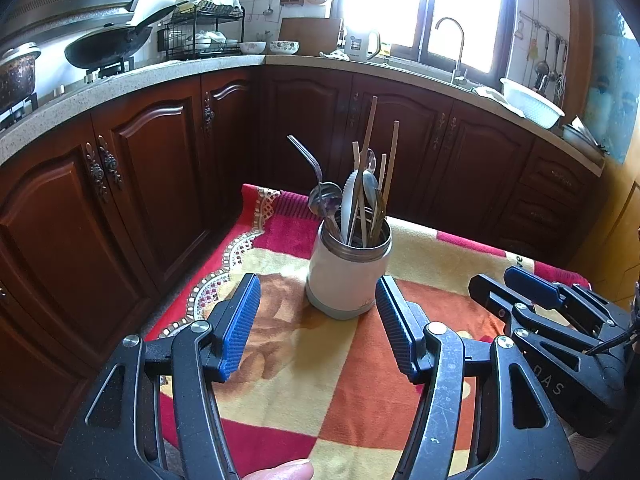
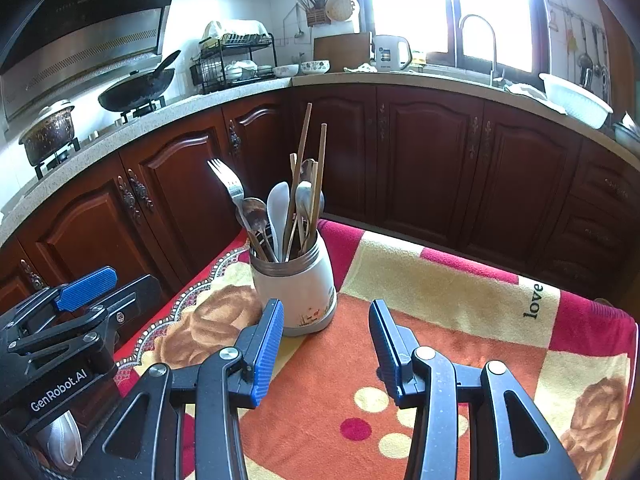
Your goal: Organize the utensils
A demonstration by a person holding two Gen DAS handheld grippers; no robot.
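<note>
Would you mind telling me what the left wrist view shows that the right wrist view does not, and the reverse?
Only the left wrist view shows a fingertip at its bottom edge and the right gripper from the side. Only the right wrist view shows the word "love" on the blanket and the left gripper from the side. Both show the white ceramic utensil jar, holding a metal fork, spoons and wooden chopsticks, standing on the red, orange and cream blanket, both grippers open and empty.
</note>
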